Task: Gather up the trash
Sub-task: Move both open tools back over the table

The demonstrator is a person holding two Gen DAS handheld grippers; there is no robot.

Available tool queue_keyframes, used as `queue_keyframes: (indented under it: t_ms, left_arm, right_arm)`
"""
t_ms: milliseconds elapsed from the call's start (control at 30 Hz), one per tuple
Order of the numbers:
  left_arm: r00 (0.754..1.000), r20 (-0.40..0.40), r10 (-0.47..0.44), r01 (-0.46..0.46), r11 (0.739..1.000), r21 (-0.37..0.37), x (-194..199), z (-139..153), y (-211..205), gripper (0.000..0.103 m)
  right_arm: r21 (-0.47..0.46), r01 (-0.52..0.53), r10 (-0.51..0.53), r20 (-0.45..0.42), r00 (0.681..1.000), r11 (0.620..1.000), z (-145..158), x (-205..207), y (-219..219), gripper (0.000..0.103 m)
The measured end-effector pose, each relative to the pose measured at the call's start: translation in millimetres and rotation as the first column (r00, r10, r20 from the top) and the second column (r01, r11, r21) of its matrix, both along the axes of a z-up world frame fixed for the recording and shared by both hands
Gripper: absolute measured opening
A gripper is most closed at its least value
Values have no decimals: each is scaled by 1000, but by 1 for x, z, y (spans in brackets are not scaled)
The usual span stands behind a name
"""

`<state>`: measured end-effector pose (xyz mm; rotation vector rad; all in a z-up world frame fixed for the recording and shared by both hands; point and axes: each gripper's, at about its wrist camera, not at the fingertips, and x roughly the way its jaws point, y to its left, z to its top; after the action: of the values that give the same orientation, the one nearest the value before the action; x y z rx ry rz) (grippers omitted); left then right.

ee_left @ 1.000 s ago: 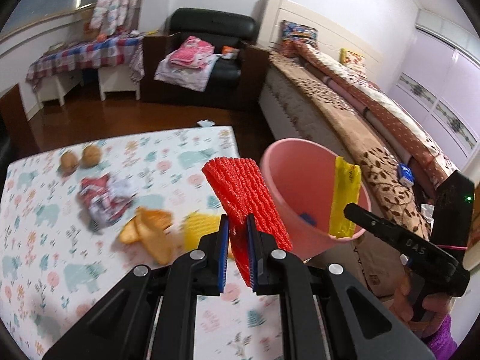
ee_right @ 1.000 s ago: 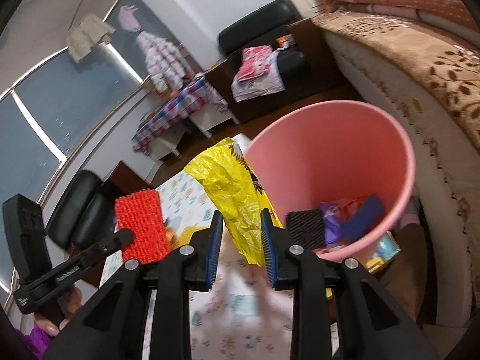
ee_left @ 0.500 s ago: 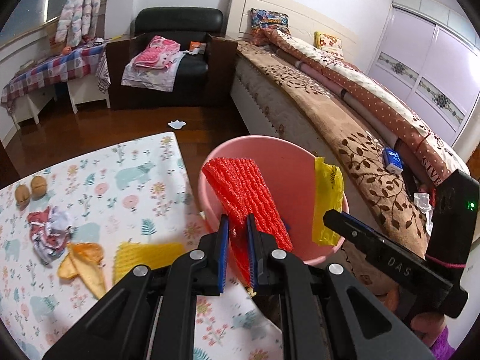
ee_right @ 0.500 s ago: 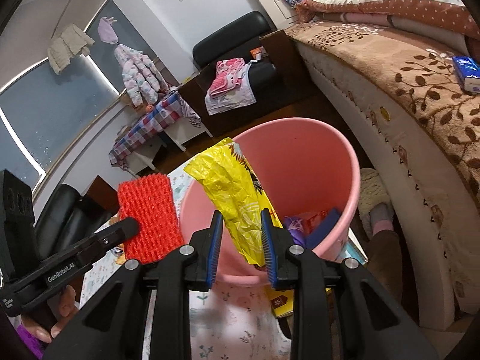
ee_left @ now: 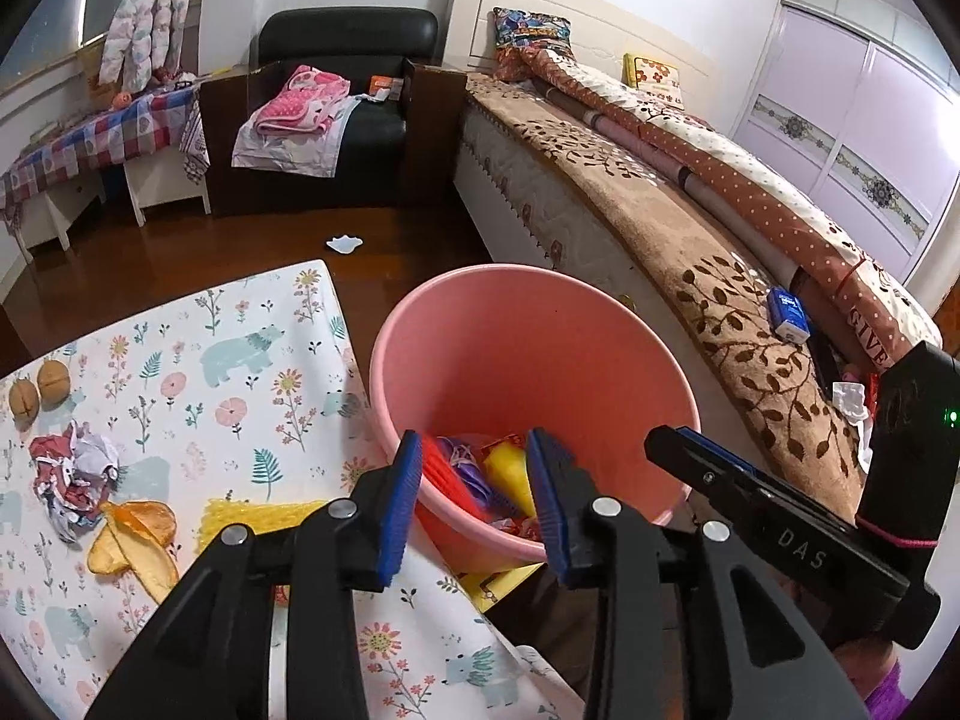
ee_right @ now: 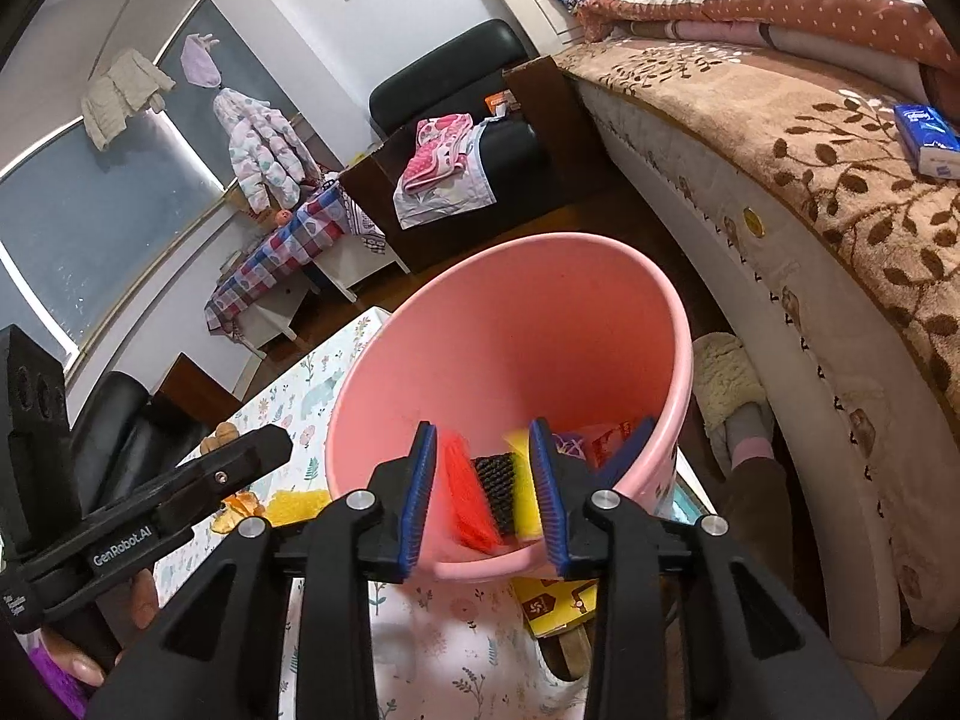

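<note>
**Pink bin takes two pieces, more litter waits on the table**

Pink plastic fills the middle of both views: the bin (ee_left: 528, 360) stands off the table's edge, between the flowered tablecloth (ee_left: 240, 360) and the bed (ee_left: 690, 228). Both grippers hang over its mouth. The left gripper (ee_left: 474, 492) has its jaws opening with nothing between the pads, and the right gripper (ee_right: 483, 498) is opening too, also empty. Below them, inside the bin, lie a red ribbed foam piece (ee_right: 468, 498) and a yellow wrapper (ee_right: 522, 492) among other scraps.

What remains sits on the table, off to the left of the left gripper and behind the bin's rim. Nearest is a yellow foam net (ee_left: 258, 519), lying flat with its long side running across that view, toward the bin. Just beyond it are orange peel pieces (ee_left: 132, 540), curled and pale inside, then a crumpled red-and-white wrapper (ee_left: 72, 474), and farther off two walnuts (ee_left: 39, 390) side by side. The left hand looks nearer to all of these, so I would expect it to swing back first.
</note>
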<state>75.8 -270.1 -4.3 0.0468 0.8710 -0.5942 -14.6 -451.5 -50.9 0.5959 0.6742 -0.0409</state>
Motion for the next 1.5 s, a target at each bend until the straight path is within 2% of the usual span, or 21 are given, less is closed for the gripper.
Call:
queue_keyframes:
  t_ms: [400, 1100, 1300, 1500]
  left_arm:
    - [999, 1, 47, -47, 999, -23, -23, 11, 25, 35]
    - [977, 77, 197, -192, 979, -67, -91, 60, 98, 35]
    - [972, 77, 224, -218, 973, -77, -95, 64, 117, 35]
    - [965, 59, 255, -249, 964, -93, -81, 61, 133, 35]
  right_arm:
    - [-59, -49, 52, 39, 998, 997, 25, -12, 24, 33]
    - [-181, -167, 195, 154, 969, 969, 88, -59, 99, 33]
    - [-192, -196, 228, 160, 960, 962, 94, -63, 118, 33]
    - [-208, -215, 247, 139, 959, 954, 90, -56, 127, 33]
